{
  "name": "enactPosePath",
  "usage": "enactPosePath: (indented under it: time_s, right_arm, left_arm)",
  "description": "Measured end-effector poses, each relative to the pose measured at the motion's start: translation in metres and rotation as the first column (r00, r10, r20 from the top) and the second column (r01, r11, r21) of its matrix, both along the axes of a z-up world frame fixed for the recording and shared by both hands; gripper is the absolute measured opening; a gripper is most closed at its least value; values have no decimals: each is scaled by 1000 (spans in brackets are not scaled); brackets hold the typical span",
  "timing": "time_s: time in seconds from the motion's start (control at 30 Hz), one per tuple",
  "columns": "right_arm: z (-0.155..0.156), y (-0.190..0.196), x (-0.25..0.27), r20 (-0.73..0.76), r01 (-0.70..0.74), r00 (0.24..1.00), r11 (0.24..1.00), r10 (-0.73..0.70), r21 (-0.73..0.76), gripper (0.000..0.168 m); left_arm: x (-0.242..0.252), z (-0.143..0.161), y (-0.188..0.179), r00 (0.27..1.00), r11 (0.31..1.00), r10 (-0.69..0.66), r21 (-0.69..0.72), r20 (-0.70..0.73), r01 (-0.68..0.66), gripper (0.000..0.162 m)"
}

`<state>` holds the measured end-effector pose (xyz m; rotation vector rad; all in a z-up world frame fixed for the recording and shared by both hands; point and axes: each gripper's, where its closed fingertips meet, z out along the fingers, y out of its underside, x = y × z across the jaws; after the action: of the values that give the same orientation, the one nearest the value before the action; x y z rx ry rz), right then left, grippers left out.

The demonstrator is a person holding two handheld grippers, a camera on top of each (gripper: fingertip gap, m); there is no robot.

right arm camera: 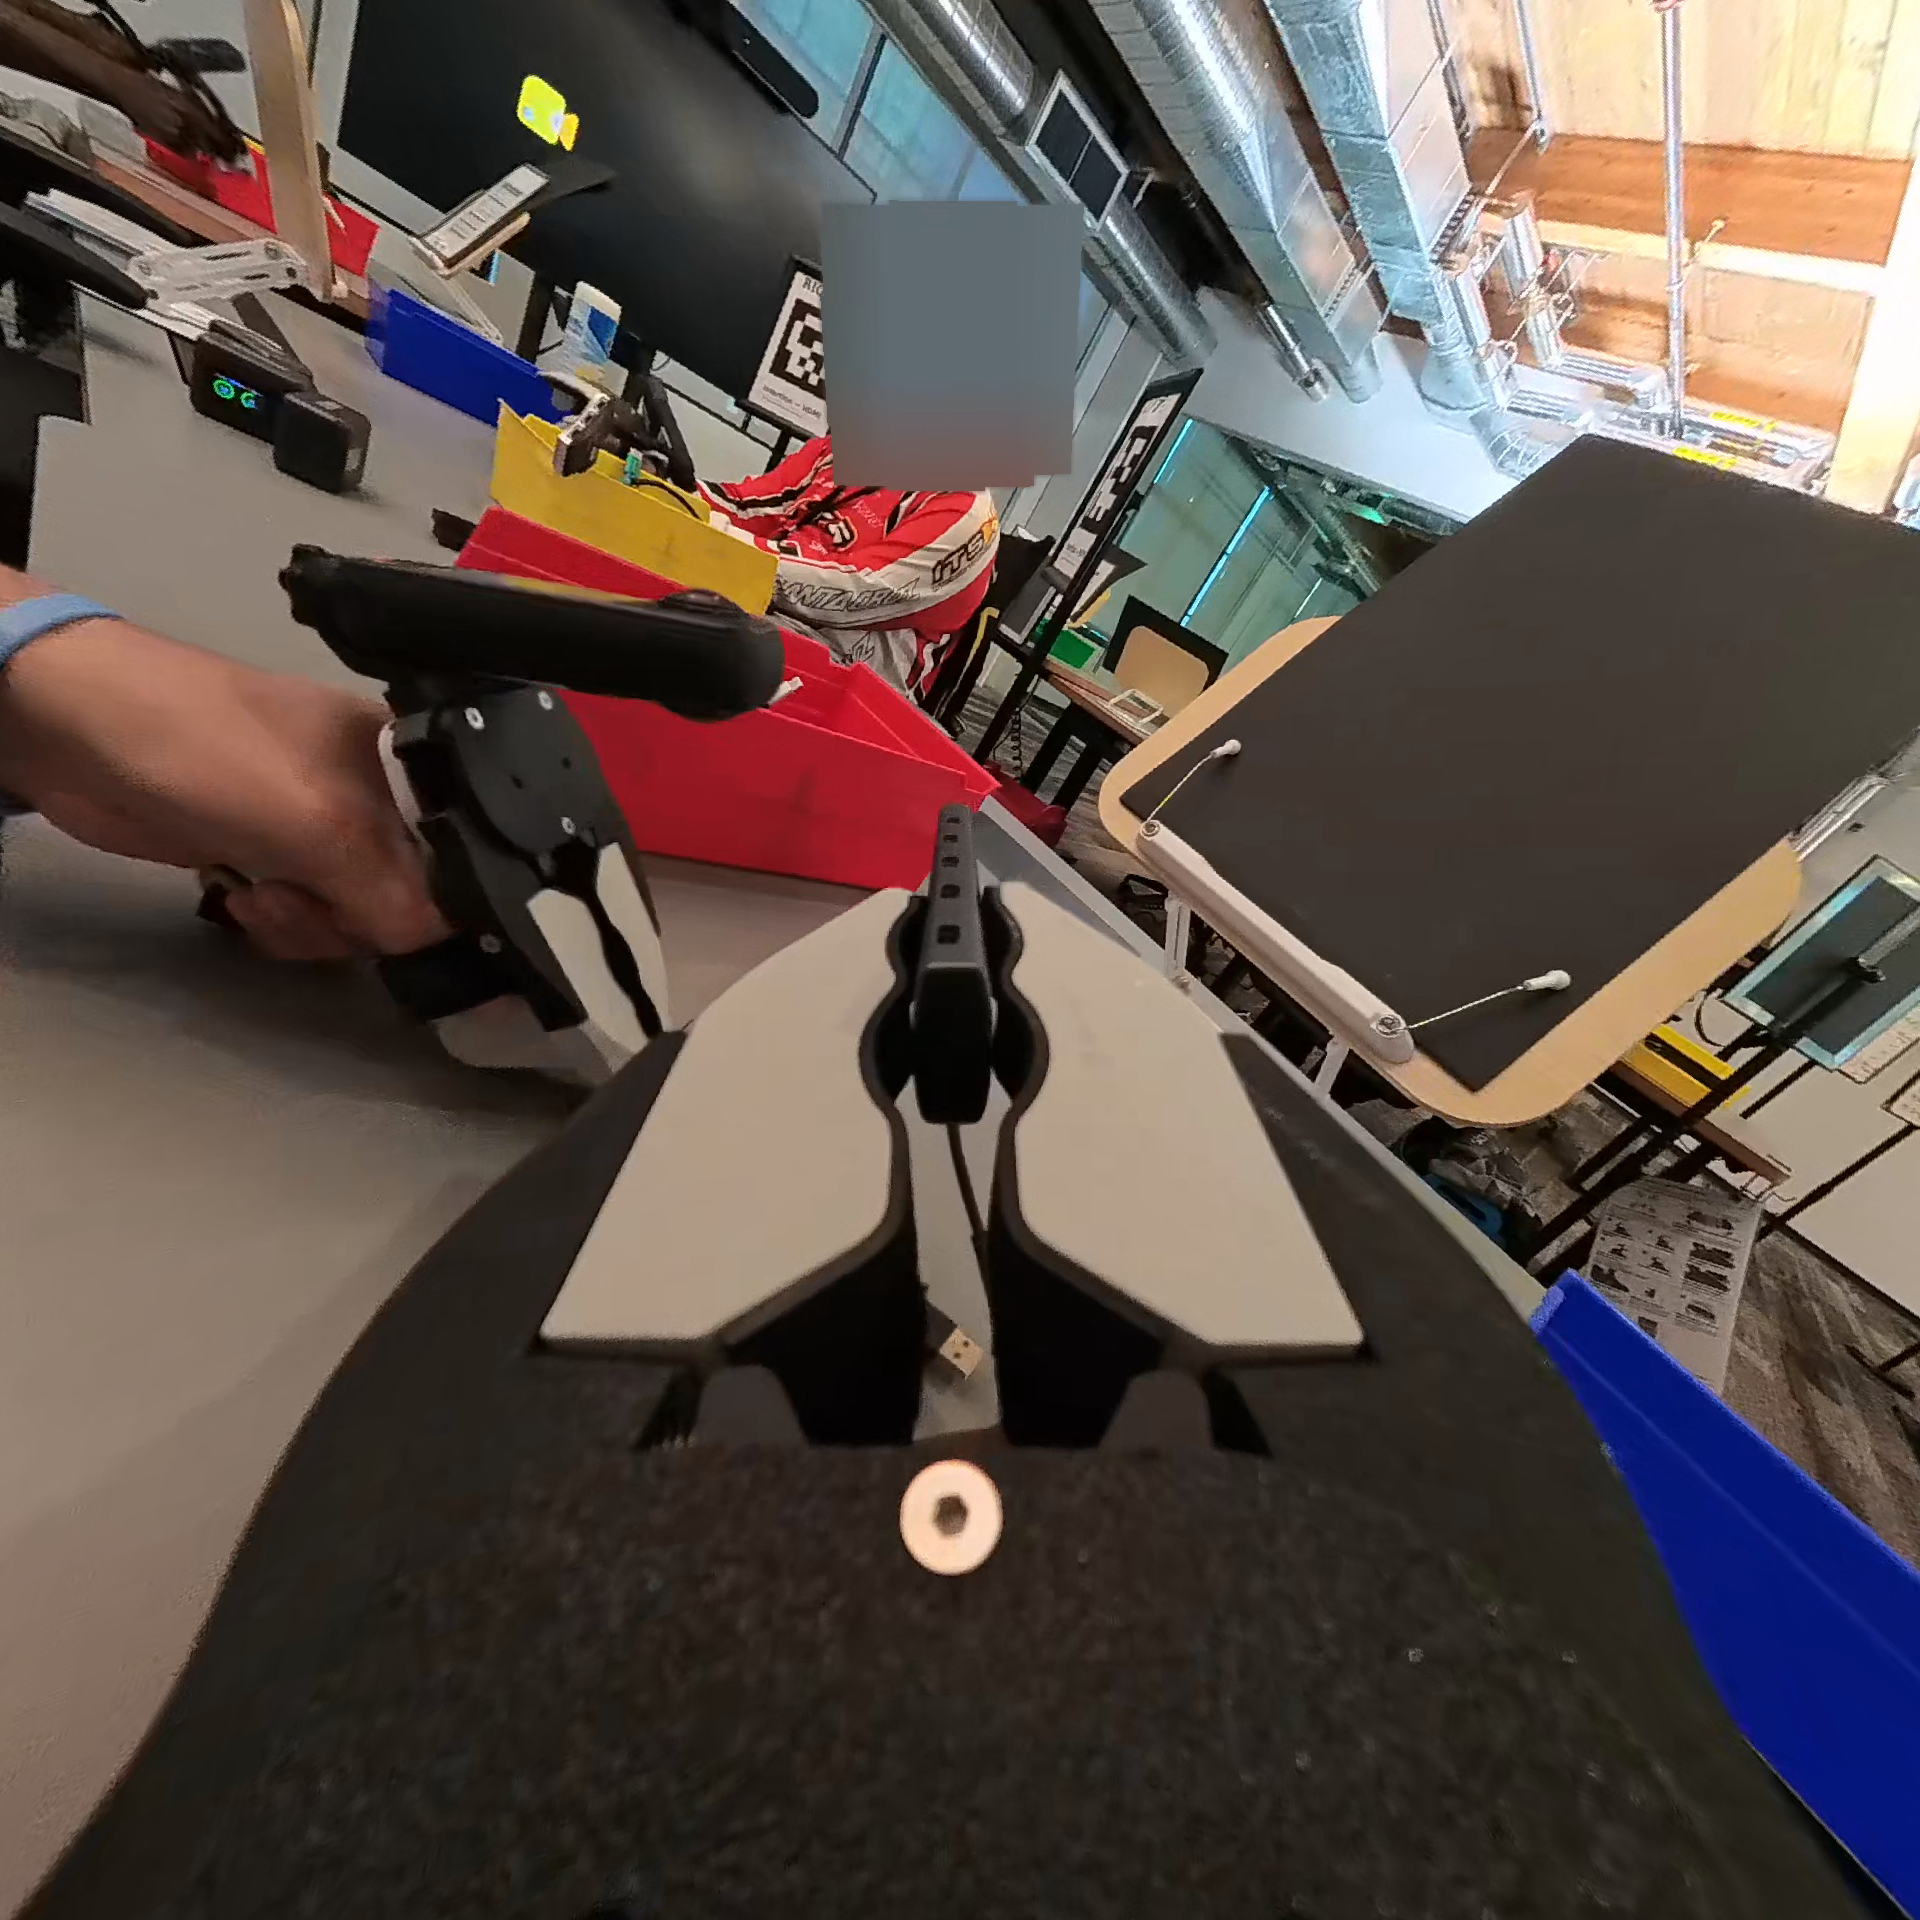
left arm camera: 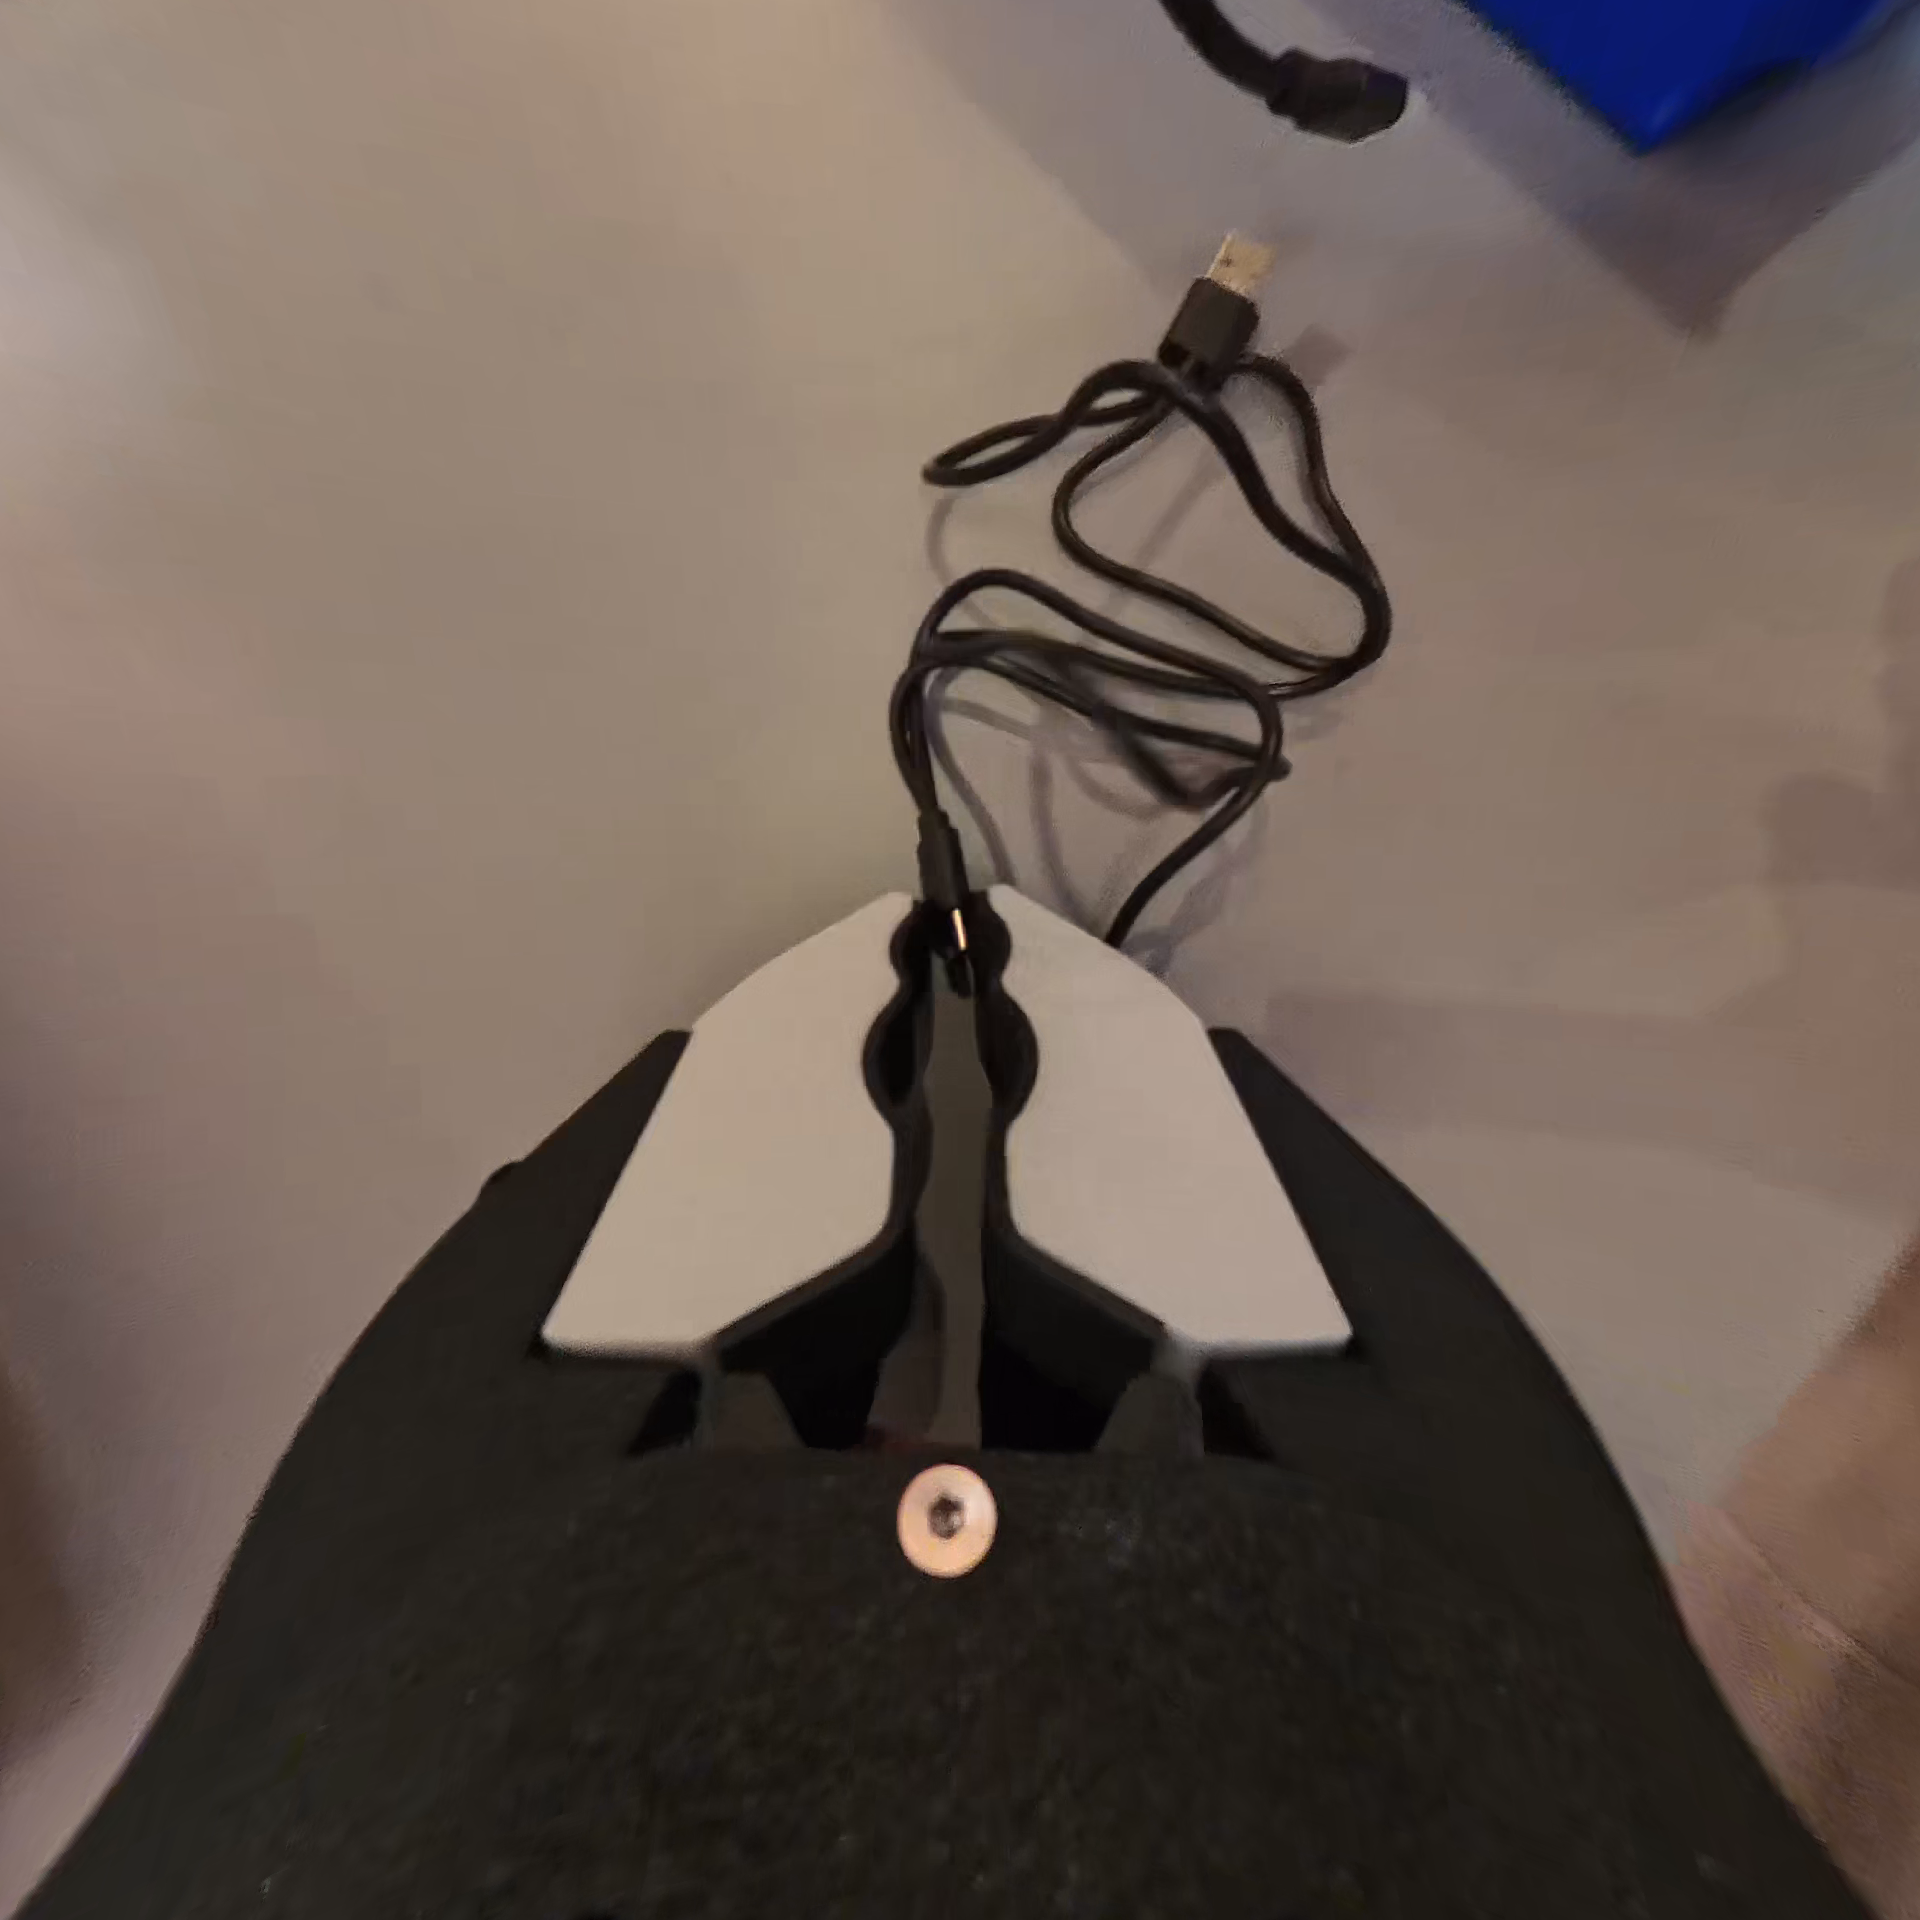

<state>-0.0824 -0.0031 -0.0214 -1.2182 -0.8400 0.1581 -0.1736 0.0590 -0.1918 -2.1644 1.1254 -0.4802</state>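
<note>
the left gripper (left arm camera: 951, 914) has its jaws closed on the small plug end of a black cable (left arm camera: 1195, 623), whose loose loops and usb plug (left arm camera: 1226, 301) lie on the grey table (left arm camera: 416, 520) ahead. the right gripper (right arm camera: 951, 925) is clamped on a narrow black hub (right arm camera: 951, 977) with a row of ports, held above the table edge. a red bin (right arm camera: 790, 769) sits beyond.

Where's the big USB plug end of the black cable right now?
In the left wrist view, the USB plug lies on the grey table, upper right, ahead of the left gripper, near the blue bin.
</note>
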Motion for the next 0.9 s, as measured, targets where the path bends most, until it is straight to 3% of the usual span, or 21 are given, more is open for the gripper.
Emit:
enactPosePath:
  time_s: [0.1, 0.23, 0.33, 0.4, 0.47, 0.53, 0.6, 0.73, 0.9]
  right_arm:
    - [-1, 1, 0, -6, -3, 1000, 1000, 3, -6, 10]
    - [1, 1, 2, -7, 7, 1000, 1000, -7, -7, 10]
    - [2, 1, 3, -7, 13, 1000, 1000, -13, -2, 10]
    - [2, 2, 4, -6, 21, 1000, 1000, -21, -4, 10]
    - [2, 4, 5, -3, 31, 1000, 1000, -31, 1, 10]
    - [4, 4, 5, -4, 36, 999, 999, -36, 3, 10]
    - [5, 4, 5, -7, 36, 999, 999, -36, 1, 10]
    - [3, 5, 4, -14, 32, 999, 999, -32, -13, 10]
    - [2, 5, 3, -33, 25, 999, 999, -26, -34, 10]
  left_arm:
    - [-9, 18, 5, 995, 991, -81, 106, -56, 86, 7]
    - [-54, 76, 8, 962, 923, -204, 292, -182, 251, 6]
    - [-111, 133, 26, 911, 797, -120, 509, -394, 325, 6]
    - [-136, 176, 37, 892, 707, -24, 623, -451, 334, 6]
    - [-151, 211, 46, 861, 624, 86, 701, -501, 345, 6]
    - [-155, 225, 46, 787, 563, 109, 690, -607, 455, 6]
    - [-146, 217, 36, 728, 557, 2, 605, -686, 569, 6]
    - [-113, 162, -13, 613, 615, -434, 280, -660, 737, 6]
    - [-79, 103, -39, 445, 582, -684, -64, -578, 811, 6]
